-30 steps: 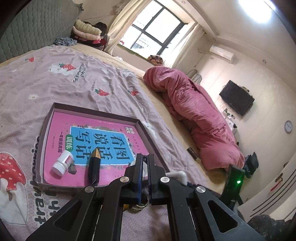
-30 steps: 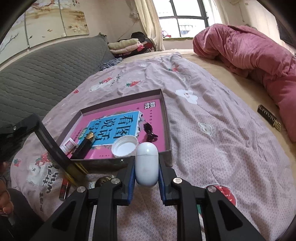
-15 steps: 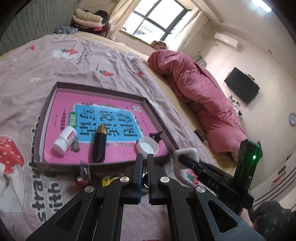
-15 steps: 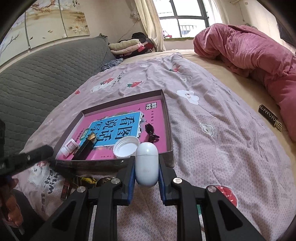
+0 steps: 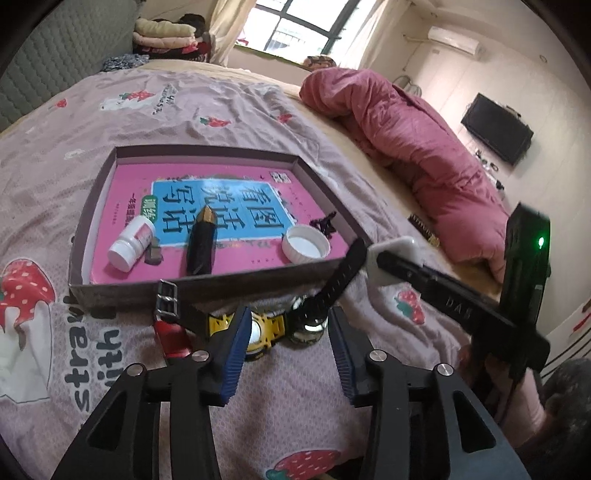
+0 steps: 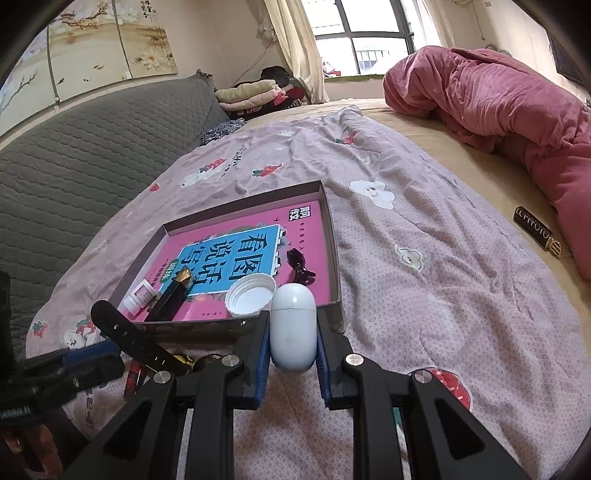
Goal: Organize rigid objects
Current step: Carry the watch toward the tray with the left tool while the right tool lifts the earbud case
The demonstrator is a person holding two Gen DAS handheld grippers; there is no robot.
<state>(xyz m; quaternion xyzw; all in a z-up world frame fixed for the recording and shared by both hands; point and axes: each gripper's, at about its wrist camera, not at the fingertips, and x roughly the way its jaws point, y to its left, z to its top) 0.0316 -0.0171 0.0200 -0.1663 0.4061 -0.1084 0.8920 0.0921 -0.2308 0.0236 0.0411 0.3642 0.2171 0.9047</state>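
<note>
Bright daylight from window [image 5: 295,29]; glare there; fisheye-bent, dark edges

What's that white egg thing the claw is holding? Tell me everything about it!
The white capsule is smooth, glossy and pill-shaped with rounded ends, and looks like hard plastic; no seam or lid line is clear. It stands upright, pinched on both sides by the blue pads of the right claw, which is shut on it. It is held just in front of the near wall of the box, close to the white cap. Whether it touches the bedsheet cannot be told.
</note>
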